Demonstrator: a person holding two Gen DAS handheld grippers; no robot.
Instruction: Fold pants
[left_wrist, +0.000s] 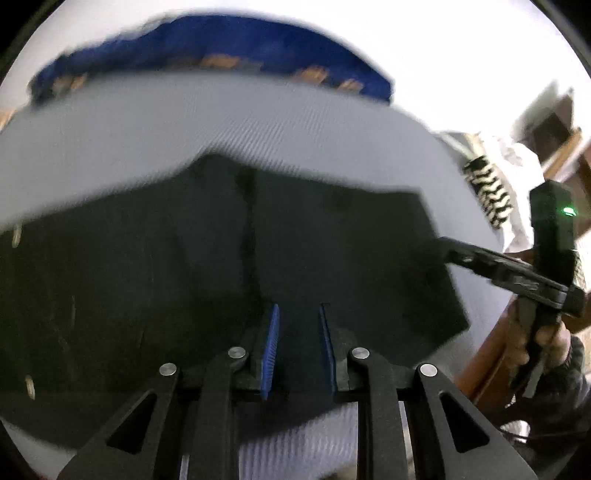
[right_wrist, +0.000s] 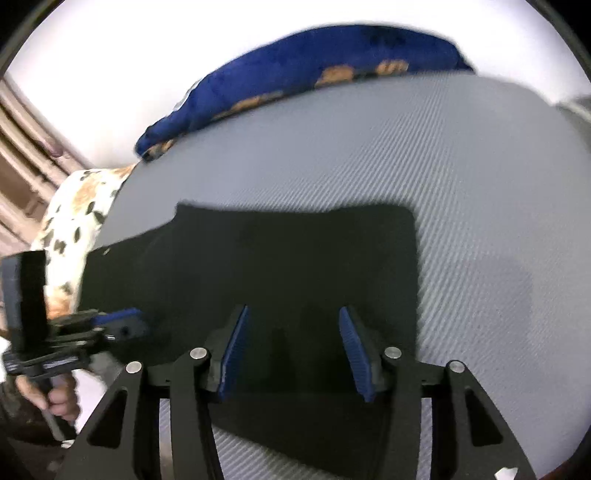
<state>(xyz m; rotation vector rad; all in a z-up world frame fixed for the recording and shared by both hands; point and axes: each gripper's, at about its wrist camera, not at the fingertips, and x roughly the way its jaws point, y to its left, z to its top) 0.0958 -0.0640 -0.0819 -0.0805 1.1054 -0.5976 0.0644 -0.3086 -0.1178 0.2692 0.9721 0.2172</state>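
1. Tongs first: my left gripper (left_wrist: 298, 345) sits at 6 o'clock in its own view, blue pads parted with a narrow gap and only dark cloth showing through it, so it is released and holding nothing. My right gripper (right_wrist: 293, 350) is spread wider, also bare between the pads, hanging over the cloth and not pinching it.

2. Under both pairs of fingers lie the pants (right_wrist: 258, 266), black, flat on the grey ribbed bedcover (right_wrist: 461, 177). In the right view they read as a compact block with a squared corner toward 2 o'clock; in the left view a seam runs up toward 12 and the cloth spreads off to 9 o'clock, where small pale studs show at the edge.

3. Risks, as I judge them: black on black hides the layers, so a pinch here could catch only the top ply and drag it off the one beneath, spoiling the fold. Both frames are blurred, so I cannot tell how many layers lie there. The two tongs are near each other, the right one showing at 3 o'clock in the left view, so closing in on the same edge could knock them together.

4. Farther out, a black-and-white patterned cloth (left_wrist: 487, 192) lies at 2 o'clock beyond the bedcover, well apart from the pants.

5. Farthest, a blue blanket (left_wrist: 229, 51) with orange figures runs along 12 o'clock; a long sweep could push the pants toward it.
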